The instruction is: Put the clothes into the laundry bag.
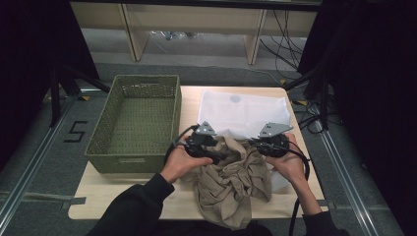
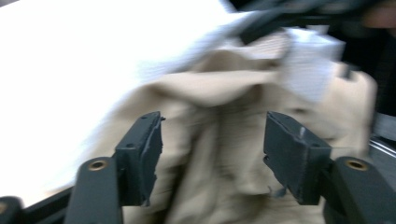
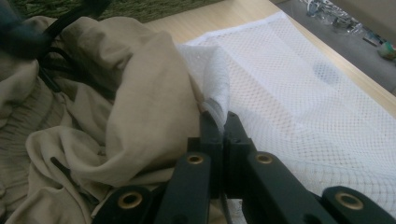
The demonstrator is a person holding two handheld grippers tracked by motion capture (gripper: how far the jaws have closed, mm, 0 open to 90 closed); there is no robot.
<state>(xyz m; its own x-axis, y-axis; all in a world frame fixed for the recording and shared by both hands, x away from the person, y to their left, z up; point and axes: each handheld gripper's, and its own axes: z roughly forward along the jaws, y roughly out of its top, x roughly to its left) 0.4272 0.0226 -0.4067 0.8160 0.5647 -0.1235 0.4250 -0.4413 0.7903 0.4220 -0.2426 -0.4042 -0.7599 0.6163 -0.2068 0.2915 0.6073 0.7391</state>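
Note:
A crumpled beige garment (image 1: 231, 182) lies on the near middle of the table, with its lower part hanging over the front edge. Behind it a white mesh bag (image 1: 241, 110) is spread flat. My left gripper (image 1: 219, 156) hovers at the garment's left side. In the left gripper view, this gripper (image 2: 212, 158) is open, with the beige cloth (image 2: 219, 140) blurred beyond the pads and the mesh bag (image 2: 70, 70) at the left. My right gripper (image 1: 254, 144) is at the garment's upper right. The right gripper (image 3: 219, 123) is shut on the mesh bag's (image 3: 303, 93) edge, beside a garment fold (image 3: 144, 107).
A green woven basket (image 1: 125, 162) stands on the table's left half, touching the wooden tabletop's (image 1: 123, 196) left edge. Cables trail from both grippers. Beyond the table are grey floor, wooden furniture legs and loose cables; dark curtains close both sides.

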